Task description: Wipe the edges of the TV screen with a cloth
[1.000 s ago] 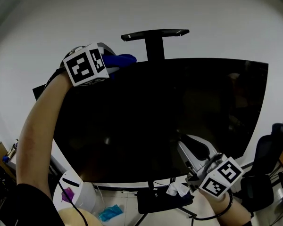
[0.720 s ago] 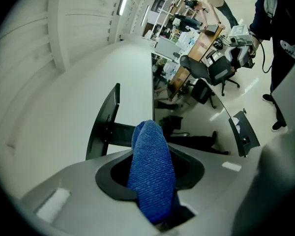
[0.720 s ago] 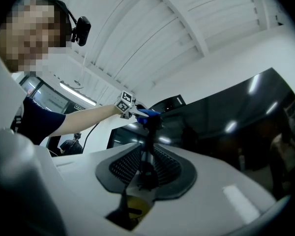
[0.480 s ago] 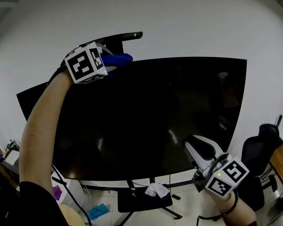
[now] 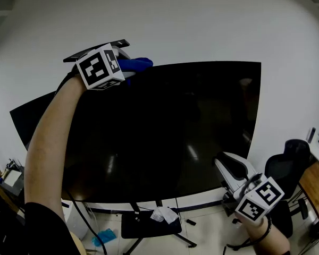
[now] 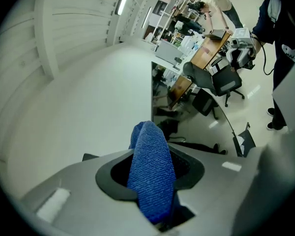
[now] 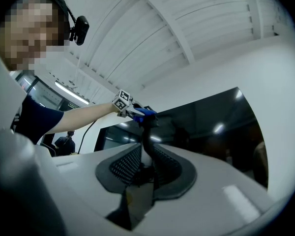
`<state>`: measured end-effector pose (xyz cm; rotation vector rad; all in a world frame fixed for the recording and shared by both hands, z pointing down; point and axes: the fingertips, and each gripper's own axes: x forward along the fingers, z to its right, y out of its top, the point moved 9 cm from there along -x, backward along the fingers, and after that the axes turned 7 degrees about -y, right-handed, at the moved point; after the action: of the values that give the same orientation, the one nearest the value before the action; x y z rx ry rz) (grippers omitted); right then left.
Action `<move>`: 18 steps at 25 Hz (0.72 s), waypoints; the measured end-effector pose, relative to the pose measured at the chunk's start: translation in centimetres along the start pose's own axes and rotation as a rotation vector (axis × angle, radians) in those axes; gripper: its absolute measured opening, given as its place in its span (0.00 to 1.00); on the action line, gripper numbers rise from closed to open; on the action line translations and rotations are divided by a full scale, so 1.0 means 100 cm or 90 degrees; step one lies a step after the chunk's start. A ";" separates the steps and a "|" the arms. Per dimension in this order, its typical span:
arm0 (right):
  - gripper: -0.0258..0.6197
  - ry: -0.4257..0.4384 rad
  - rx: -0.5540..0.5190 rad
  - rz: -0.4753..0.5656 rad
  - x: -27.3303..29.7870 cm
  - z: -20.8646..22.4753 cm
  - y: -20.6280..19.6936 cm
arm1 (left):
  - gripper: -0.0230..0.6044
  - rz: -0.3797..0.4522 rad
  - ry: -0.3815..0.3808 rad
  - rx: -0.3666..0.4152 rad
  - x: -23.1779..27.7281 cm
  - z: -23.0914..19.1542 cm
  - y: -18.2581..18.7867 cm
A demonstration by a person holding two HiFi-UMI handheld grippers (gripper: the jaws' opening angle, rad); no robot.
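The left gripper (image 5: pixel 125 65) is up at the top edge of the TV screen (image 5: pixel 165 126), toward its upper left corner. Its jaws are clamped tight on a blue cloth (image 5: pixel 137 64). In the left gripper view the cloth (image 6: pixel 151 181) fills the gap between the pads of the left gripper (image 6: pixel 152 156) and sticks out past them as a rolled fold. The fold's tip overlaps the thin top edge of the screen, but from neither view can I tell whether it actually presses on it.

The right gripper (image 5: pixel 223 162) is low at the screen's bottom right corner. In its own view the right gripper (image 7: pixel 146 154) has its jaws nearly together on a thin dark strip (it looks like the screen's edge seen end-on), though everything between the pads is too dark to be sure. Far up that strip, the left gripper (image 7: pixel 132 109) and the cloth (image 7: pixel 146 113) show small.

The forearm crosses the screen's left part and covers much of that side. A dark bracket (image 5: pixel 95 51) above the screen is mostly hidden behind the marker cube. Below the bottom edge a stand base (image 5: pixel 149 224) carries a crumpled white thing (image 5: pixel 164 214) that is too small to name. A black chair (image 5: pixel 284 171) stands beyond the right edge, partly cut off by the gripper.
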<state>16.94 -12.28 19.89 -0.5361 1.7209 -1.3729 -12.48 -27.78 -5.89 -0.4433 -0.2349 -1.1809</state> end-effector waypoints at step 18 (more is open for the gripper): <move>0.17 -0.040 -0.013 0.054 -0.019 0.107 0.016 | 0.23 0.061 -0.081 0.055 0.080 -0.018 0.137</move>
<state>27.03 -16.51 18.66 -0.5073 1.6897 -1.2668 3.06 -31.06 -7.17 -0.4496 -0.3691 -1.0469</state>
